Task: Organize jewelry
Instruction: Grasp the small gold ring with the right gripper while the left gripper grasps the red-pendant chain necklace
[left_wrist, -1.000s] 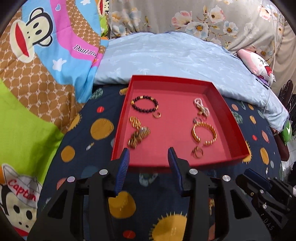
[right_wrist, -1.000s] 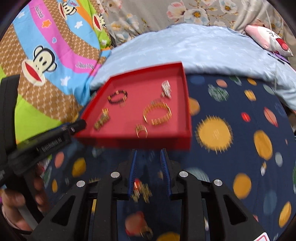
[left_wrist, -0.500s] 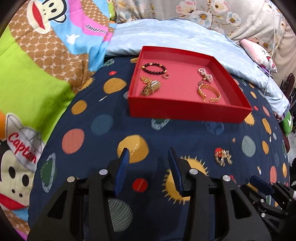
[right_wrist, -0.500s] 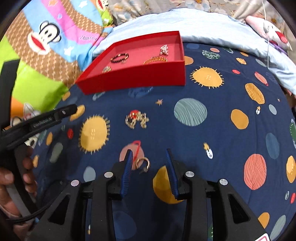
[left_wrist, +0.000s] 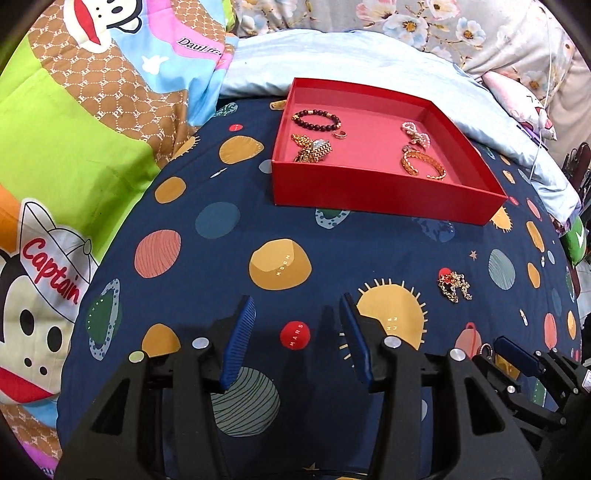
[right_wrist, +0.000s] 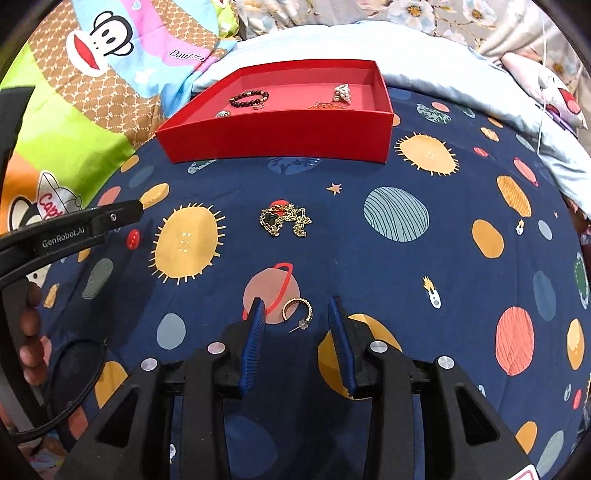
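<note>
right claw (right_wrist: 295, 314) spread over a small gold hoop earring (right_wrist: 297, 312) on the navy planet-print bedspread (right_wrist: 424, 258); tangled gold chain (right_wrist: 284, 218) lies beyond, before the shallow red cardboard tray (right_wrist: 280, 136), apparently holding bracelets; left claw (left_wrist: 297, 314) spread, empty.

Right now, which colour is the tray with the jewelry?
Red; the tray shows best in the left wrist view.

Spread left tongs (left_wrist: 297, 314) over planet-print bedsheet (left_wrist: 221, 258)

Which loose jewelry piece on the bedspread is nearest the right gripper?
The gold hoop earring, lying just ahead of the open right gripper. The tangled gold chain sits farther off, toward the red tray.
</note>
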